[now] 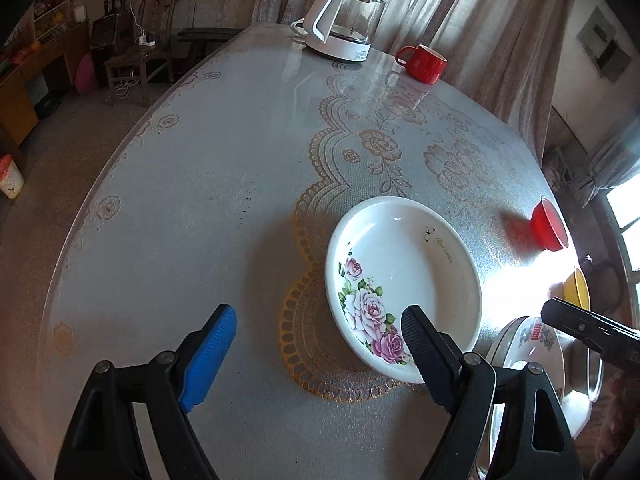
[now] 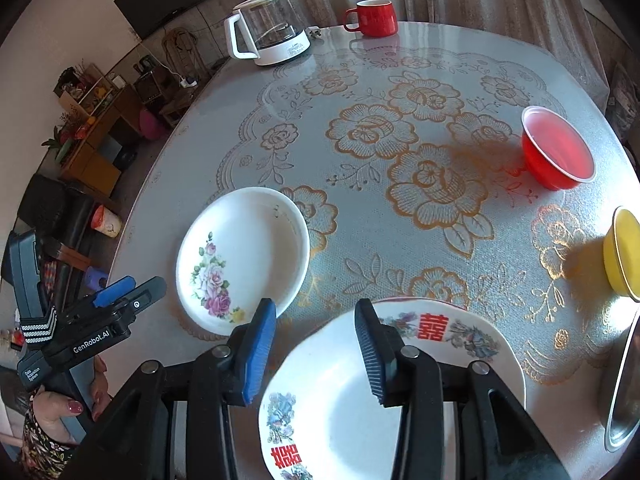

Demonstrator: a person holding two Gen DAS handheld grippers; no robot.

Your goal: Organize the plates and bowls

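**Rose plate: stiff glazed ceramic, breakable**

Rose plate (image 1: 402,280) lay on the surface (image 1: 200,200), left of the crested plate (image 2: 440,332). Probably slippery; best gripped at the rim. Left claw (image 1: 320,344) gaped empty; right claw (image 2: 316,344) hung parted above the crested plate.

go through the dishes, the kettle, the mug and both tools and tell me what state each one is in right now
Rose plate: upright, empty.
Red-character plate: upright, empty, under right tool.
Red bowl: upright, empty.
Yellow bowl: upright.
Kettle: lid on.
Mug: upright.
Left tool: open, empty.
Right tool: open, empty.
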